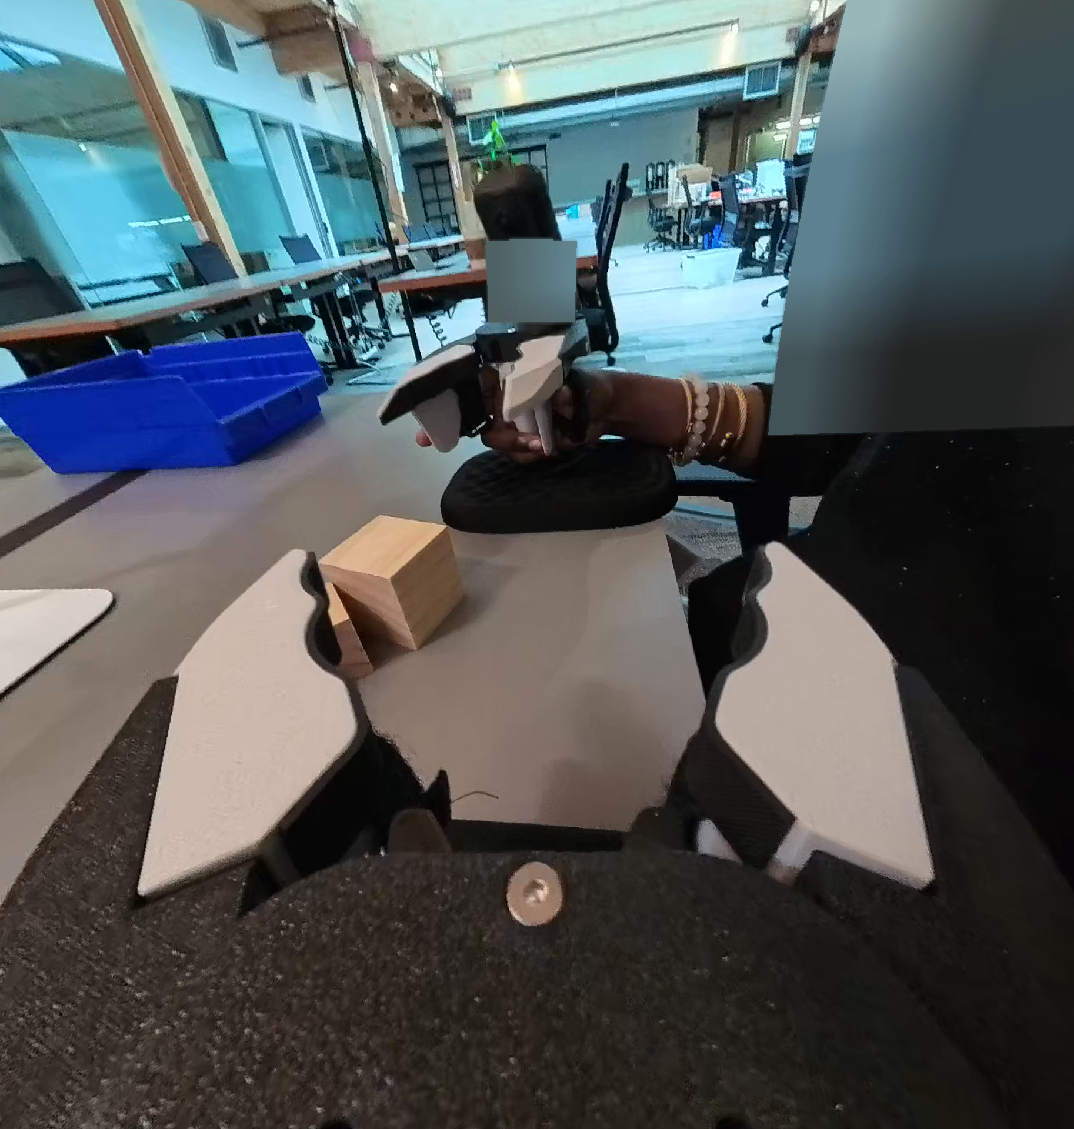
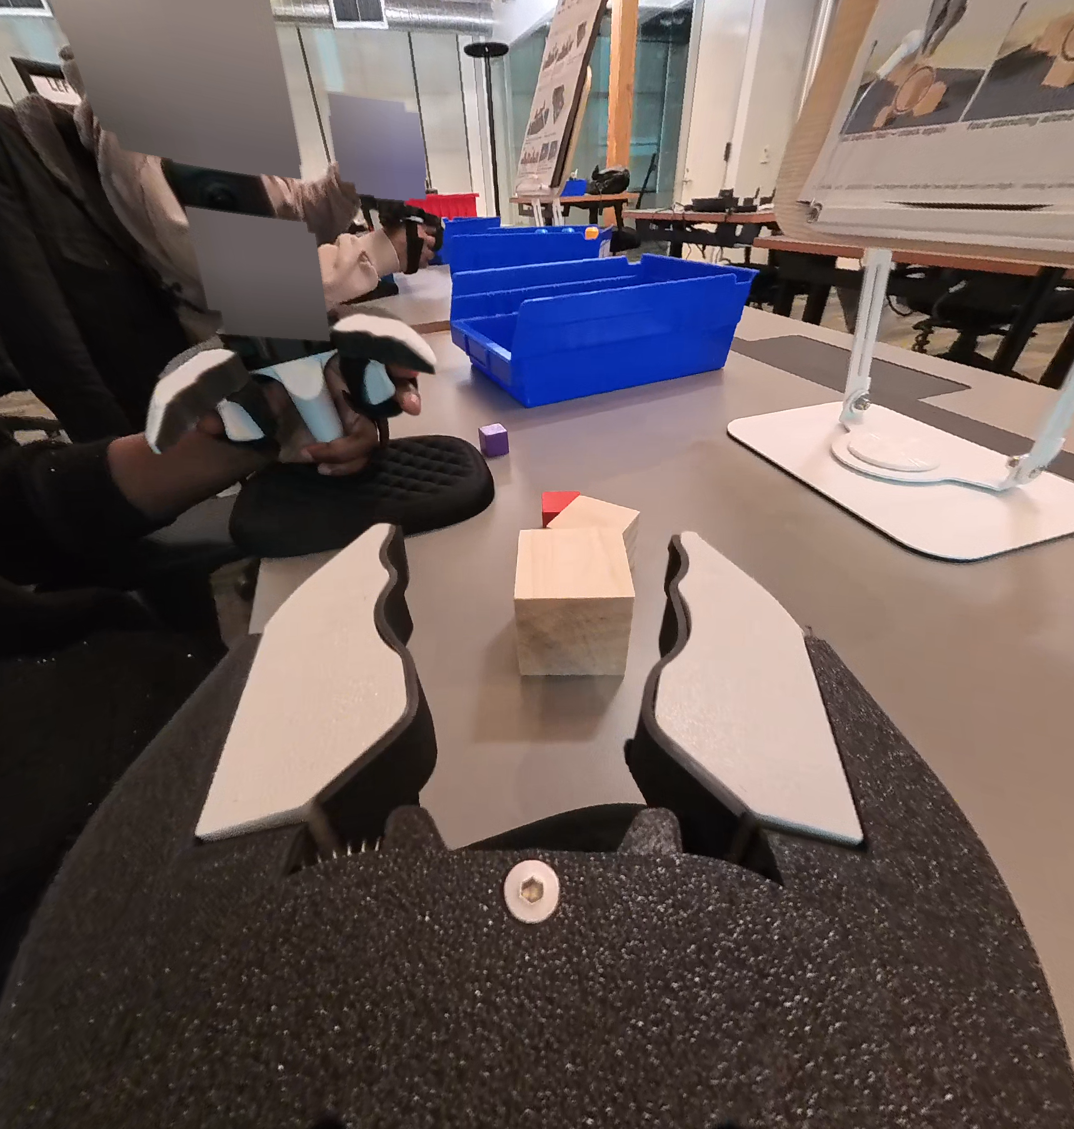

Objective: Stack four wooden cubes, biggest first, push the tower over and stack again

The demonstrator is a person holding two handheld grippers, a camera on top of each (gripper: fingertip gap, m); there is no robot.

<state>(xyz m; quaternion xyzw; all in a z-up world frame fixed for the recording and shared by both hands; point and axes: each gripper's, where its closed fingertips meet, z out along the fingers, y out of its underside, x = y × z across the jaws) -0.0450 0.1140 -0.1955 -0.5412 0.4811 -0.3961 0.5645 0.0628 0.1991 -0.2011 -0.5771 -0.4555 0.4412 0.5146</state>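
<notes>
- Right wrist view: right gripper (image 2: 534,611) fingers apart, wooden cube (image 2: 574,602) standing untouched between them at 12 o'clock.
- Left gripper (image 1: 534,611) spread wide, holding nothing; cube at its 10 o'clock.
- Cube looks rigid, light; flat opposite sides suit gripping.

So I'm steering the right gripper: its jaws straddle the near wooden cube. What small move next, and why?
Probably close the right gripper on the wooden cube: the cube sits between both pads with gaps either side, resting on the table, nothing gripped.
</notes>
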